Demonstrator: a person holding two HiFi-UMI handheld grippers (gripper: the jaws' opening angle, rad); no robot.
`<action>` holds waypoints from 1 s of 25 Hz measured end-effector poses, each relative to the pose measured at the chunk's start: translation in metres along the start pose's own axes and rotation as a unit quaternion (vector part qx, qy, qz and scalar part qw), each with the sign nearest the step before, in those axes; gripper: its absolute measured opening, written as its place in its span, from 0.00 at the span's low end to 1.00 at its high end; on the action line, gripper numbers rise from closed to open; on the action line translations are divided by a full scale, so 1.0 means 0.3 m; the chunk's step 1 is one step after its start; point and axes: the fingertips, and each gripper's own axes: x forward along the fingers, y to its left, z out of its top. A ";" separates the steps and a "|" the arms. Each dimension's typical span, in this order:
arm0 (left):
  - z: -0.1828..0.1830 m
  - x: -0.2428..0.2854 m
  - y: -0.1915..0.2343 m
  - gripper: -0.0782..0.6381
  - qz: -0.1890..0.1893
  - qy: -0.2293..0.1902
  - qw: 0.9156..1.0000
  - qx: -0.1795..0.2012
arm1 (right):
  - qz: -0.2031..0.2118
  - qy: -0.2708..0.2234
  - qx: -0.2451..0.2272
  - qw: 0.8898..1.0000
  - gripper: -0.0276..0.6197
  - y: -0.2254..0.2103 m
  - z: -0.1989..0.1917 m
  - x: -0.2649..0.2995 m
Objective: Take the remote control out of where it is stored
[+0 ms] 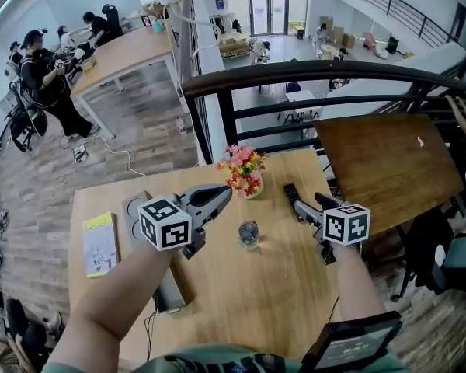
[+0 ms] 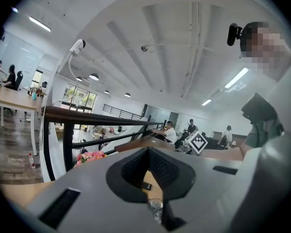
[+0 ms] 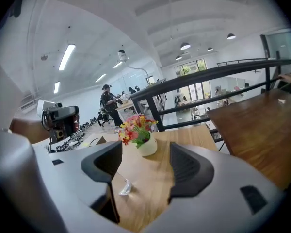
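The black remote control (image 1: 293, 196) lies flat on the light wooden table (image 1: 241, 301), to the right of the flower pot. My right gripper (image 1: 309, 208) is just right of it, low over the table, jaws wide open with nothing between them. In the right gripper view the right gripper (image 3: 145, 166) shows only bare tabletop between its pads, and the remote is out of sight. My left gripper (image 1: 221, 195) hovers over the table's middle, shut and empty. The left gripper (image 2: 148, 152) frames the remote (image 2: 146, 185) through the hollow under its meeting tips.
A small pot of flowers (image 1: 245, 173) stands at the table's far edge, and a drinking glass (image 1: 248, 234) sits between the grippers. A yellow book (image 1: 101, 243) and a grey device (image 1: 171, 290) with a cable lie at the left. A dark table (image 1: 388, 162) and a black railing (image 1: 318, 72) border the far side.
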 end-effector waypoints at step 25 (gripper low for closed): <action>-0.198 -2.129 -0.487 0.10 0.124 -0.146 0.981 0.036 | 0.047 -0.074 -0.075 0.993 0.13 1.540 -0.286 -0.446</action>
